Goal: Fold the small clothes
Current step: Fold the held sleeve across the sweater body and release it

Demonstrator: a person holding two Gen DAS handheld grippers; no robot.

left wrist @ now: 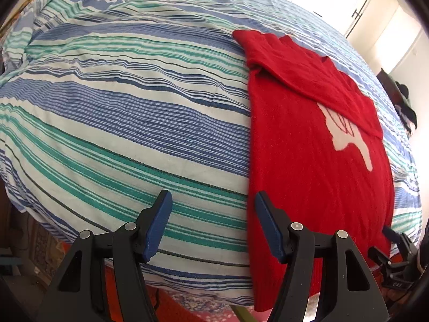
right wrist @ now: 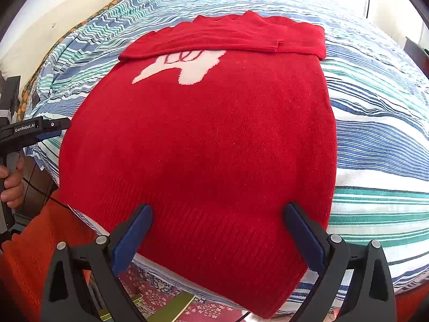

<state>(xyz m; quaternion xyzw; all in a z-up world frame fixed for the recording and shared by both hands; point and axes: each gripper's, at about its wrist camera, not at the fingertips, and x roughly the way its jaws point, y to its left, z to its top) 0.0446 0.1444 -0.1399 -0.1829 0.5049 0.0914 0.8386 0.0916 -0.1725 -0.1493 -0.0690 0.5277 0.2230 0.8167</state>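
Red sweater (right wrist: 203,145) | flat on bed (right wrist: 380,139) | long axis runs away, hem nearest

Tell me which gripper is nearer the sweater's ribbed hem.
Right. The right gripper is open with its fingers straddling the ribbed hem of the red sweater. The left gripper is open off the sweater's side edge, mostly over the striped bedspread.

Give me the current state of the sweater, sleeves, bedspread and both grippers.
red sweater: flat on the bed, hem nearest the grippers.
sleeves: folded across the chest.
striped bedspread: spread, slightly wrinkled.
left gripper: open, empty.
right gripper: open, over the hem.
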